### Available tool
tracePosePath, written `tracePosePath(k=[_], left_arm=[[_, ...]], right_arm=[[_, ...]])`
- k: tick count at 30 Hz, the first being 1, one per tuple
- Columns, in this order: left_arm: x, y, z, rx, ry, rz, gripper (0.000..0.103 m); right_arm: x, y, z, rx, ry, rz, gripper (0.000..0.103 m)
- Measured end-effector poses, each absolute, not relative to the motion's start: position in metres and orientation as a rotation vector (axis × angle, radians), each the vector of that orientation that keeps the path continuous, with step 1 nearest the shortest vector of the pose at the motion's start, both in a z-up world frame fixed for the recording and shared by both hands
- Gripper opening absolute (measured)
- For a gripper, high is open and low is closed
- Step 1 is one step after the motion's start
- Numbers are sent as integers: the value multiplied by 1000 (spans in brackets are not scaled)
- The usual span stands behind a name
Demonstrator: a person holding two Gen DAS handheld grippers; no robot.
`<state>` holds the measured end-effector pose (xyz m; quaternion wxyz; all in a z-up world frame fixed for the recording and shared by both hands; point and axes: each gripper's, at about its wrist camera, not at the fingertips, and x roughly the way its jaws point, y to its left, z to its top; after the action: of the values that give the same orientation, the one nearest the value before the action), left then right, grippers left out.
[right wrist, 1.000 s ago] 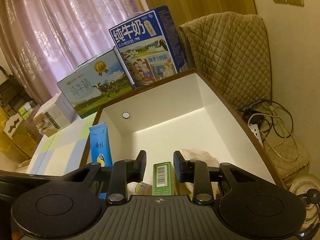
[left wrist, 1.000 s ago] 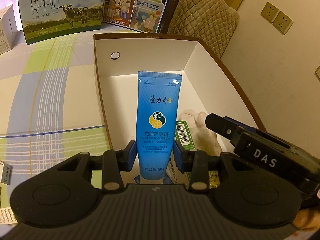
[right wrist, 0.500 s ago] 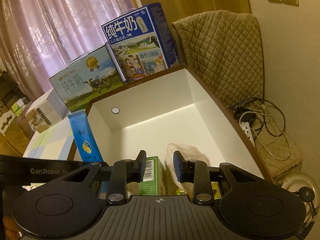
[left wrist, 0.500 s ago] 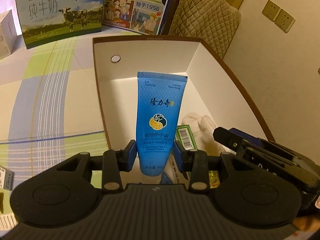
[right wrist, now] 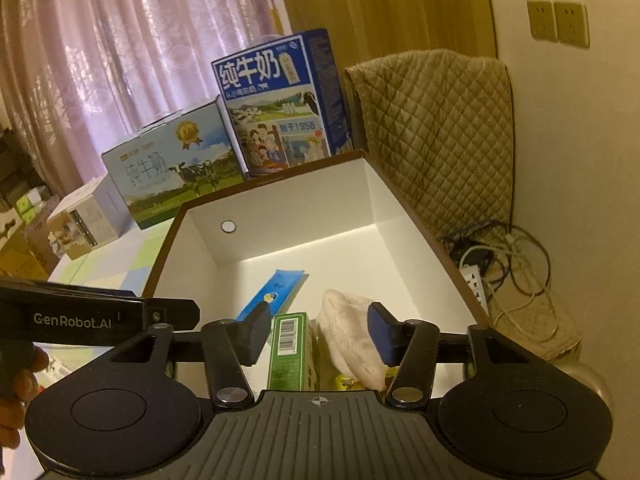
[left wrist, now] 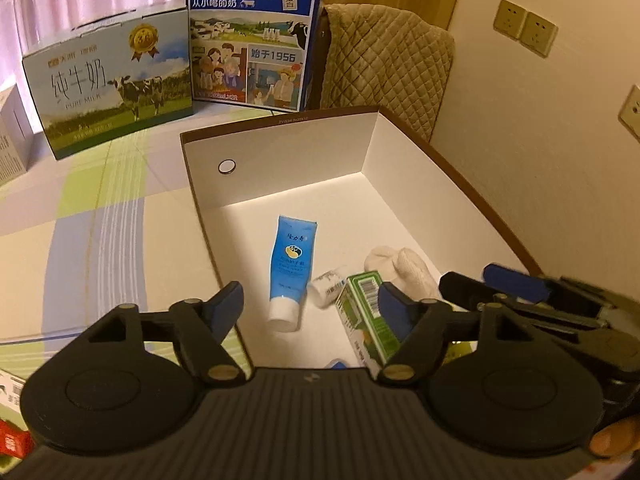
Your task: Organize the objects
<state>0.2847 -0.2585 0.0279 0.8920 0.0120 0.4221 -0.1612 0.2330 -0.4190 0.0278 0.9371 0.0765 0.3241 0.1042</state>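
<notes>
Right now you are letting both sets of jaws spread: your left gripper [left wrist: 310, 300] is opening with nothing pressed between its pads, and the blue hand-cream tube [left wrist: 291, 270] is lying flat on the floor of the white box [left wrist: 280, 148], cap toward you, at about twelve o'clock from the fingertips. Your right gripper [right wrist: 316, 330] is opening too; the green carton [right wrist: 290, 354] is standing between its jaws, but neither pad looks to be pressing on it. A cream-coloured cloth [right wrist: 352, 336] is sitting just beside the carton at its three o'clock, partly behind the right pad, and a small white bottle [left wrist: 328, 286] is lying between tube and carton. Watch the carton: it is looking slightly tilted, so a pad brushing it as you are pulling back could tip it onto the bottle. The cloth could also snag on the right pad and drag out over the box rim.
</notes>
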Motion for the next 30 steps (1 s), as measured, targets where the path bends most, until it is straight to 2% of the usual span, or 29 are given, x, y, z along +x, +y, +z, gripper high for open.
tracePosePath(k=[10, 30], left_arm=[[261, -247, 42, 29, 844, -361, 78], [173, -169, 67, 12, 807, -354, 83]], right_arm=[[200, -418, 39, 137, 646, 177, 62], [102, -347, 74, 160, 586, 300, 66]])
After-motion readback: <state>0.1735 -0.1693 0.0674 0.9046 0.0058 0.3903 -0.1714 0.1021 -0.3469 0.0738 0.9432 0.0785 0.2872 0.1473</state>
